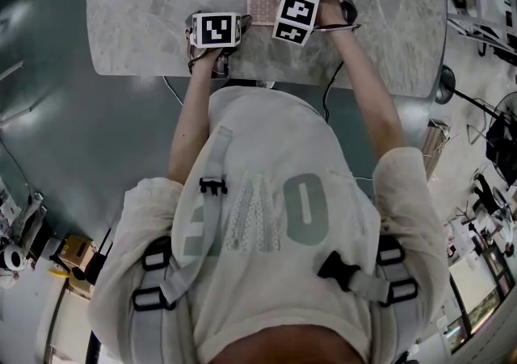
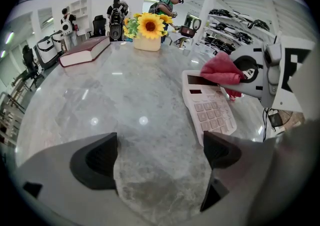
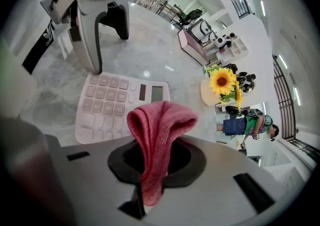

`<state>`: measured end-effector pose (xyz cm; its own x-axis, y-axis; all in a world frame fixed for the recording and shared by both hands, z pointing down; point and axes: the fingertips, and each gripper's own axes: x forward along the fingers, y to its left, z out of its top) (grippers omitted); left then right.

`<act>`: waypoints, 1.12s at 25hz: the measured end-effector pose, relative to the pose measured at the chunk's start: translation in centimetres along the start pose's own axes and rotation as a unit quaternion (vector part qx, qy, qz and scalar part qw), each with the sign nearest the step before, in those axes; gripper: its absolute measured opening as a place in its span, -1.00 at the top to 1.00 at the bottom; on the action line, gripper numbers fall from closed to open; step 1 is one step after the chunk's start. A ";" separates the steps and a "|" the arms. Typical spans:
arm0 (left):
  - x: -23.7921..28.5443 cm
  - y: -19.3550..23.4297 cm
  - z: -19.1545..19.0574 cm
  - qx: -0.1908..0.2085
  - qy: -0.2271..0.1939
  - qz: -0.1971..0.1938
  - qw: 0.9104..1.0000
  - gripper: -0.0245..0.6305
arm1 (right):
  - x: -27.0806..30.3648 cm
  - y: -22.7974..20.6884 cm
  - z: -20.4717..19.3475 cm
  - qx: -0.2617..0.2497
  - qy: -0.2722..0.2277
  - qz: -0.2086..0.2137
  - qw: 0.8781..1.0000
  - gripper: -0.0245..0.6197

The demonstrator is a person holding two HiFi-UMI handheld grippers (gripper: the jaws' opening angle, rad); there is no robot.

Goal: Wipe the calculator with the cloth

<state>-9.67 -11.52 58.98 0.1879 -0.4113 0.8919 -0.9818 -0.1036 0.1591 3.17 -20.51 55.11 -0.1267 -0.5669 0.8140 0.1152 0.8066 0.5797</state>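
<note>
Right claw (image 3: 149,170) pinched a soft, limp red cloth (image 3: 161,120) over the calculator's (image 3: 107,107) display end. Left claw (image 2: 160,157) gaped empty beside its near corner. Calculator looked light and liable to slide on the worktop (image 2: 115,89); best braced at its edge.

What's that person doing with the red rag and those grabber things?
A person is at a marble table with a gripper in each hand. The right gripper is shut on a red cloth and holds it over the calculator, ready to wipe. The left gripper is open and empty, beside the calculator. Whether the cloth touches the keys can't be told.
</note>
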 end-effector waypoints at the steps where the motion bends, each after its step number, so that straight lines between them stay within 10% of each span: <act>1: -0.1 0.0 0.0 0.000 0.000 0.000 1.000 -0.66 | -0.1 0.5 0.1 0.003 -0.002 0.011 1.000 0.76; 28: -0.2 0.0 -0.2 0.004 -0.014 -0.003 1.000 -0.66 | -4.2 10.6 1.5 0.015 -0.011 0.112 0.994 0.76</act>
<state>-9.68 -11.30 58.85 0.1944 -0.4354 0.8790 -0.9805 -0.1130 0.1609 3.49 -9.27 57.78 -0.1238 -0.3693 0.9210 0.1132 0.9168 0.3829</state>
